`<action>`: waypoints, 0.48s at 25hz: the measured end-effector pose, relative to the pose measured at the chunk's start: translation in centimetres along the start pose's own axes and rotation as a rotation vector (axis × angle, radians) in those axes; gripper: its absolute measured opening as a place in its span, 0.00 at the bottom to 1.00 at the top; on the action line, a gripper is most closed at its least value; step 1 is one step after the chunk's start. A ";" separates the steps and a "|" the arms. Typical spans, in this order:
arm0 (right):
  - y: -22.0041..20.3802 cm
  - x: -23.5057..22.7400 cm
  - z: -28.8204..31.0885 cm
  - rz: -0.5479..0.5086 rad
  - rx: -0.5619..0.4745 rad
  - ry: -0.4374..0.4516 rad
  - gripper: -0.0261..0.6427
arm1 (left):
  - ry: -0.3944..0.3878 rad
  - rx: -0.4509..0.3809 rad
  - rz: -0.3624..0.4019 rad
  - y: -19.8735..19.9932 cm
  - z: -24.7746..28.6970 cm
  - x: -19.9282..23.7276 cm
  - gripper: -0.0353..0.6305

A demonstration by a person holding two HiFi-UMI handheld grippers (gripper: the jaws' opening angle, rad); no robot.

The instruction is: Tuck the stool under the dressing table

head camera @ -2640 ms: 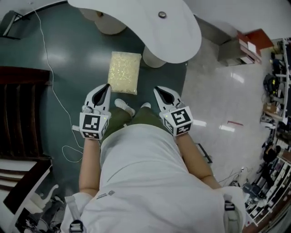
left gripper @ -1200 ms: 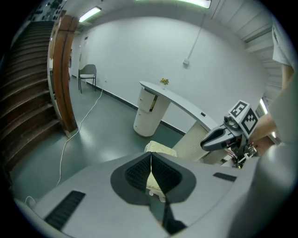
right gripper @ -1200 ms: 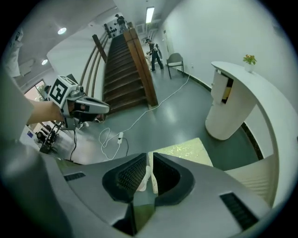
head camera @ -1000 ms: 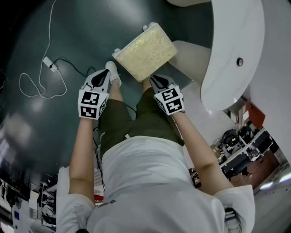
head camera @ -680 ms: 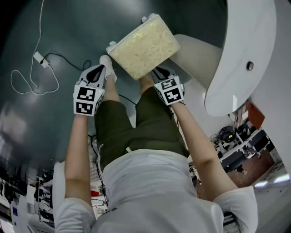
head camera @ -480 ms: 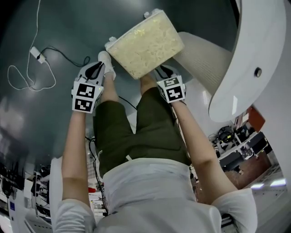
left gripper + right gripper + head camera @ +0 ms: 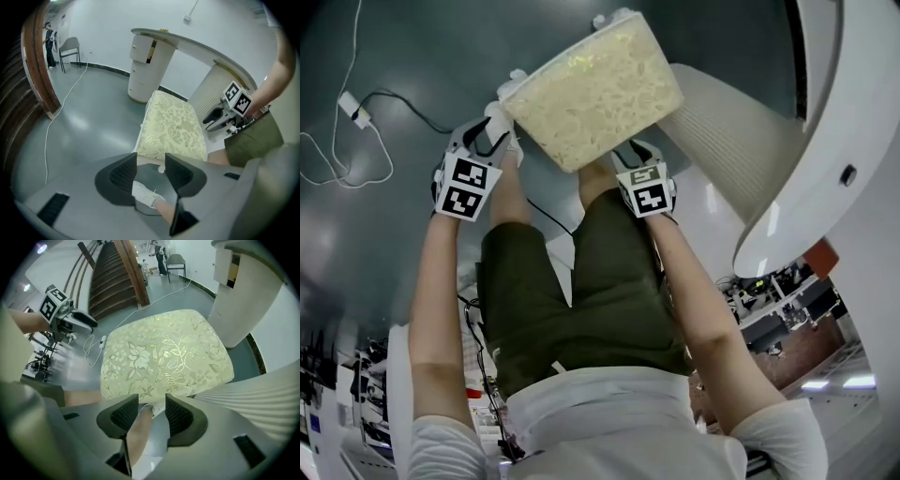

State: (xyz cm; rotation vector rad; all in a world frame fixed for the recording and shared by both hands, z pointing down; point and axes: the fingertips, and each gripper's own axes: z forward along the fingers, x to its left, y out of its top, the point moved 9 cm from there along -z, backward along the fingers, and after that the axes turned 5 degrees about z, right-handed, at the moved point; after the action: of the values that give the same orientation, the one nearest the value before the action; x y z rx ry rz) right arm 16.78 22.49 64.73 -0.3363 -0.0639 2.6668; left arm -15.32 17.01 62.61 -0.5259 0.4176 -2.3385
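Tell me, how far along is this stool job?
Nothing looks done yet: the stool stands on the floor beside the dressing table, not under it. In hand: the left claw and right claw flank its near end; their jaws have just been opening, with nothing clamped between them. Left to do: take hold and slide the stool under.

The stool [image 7: 595, 89] stands on the floor [image 7: 412, 56] just before the person's legs [image 7: 581, 281], with the dressing table [image 7: 853, 112] to its right, the table's pedestal [image 7: 722, 131] just beside it, and a cable [image 7: 351, 106] lying well to its left.
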 end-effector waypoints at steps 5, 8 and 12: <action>-0.5 -0.8 1.9 -0.055 0.038 -0.020 0.31 | 0.023 0.078 0.035 -1.5 3.0 0.2 0.39; -0.4 -0.9 2.4 -0.059 0.040 -0.032 0.33 | 0.027 0.092 0.057 -1.5 4.3 0.5 0.40; -0.3 -0.9 2.6 -0.042 0.029 -0.033 0.33 | 0.006 0.076 0.048 -0.7 5.6 1.1 0.40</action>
State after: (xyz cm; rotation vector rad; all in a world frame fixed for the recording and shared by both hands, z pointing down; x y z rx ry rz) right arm 17.02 22.40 67.43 -0.2790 -0.0425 2.6290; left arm -13.82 15.90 68.04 -0.4680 0.3394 -2.3008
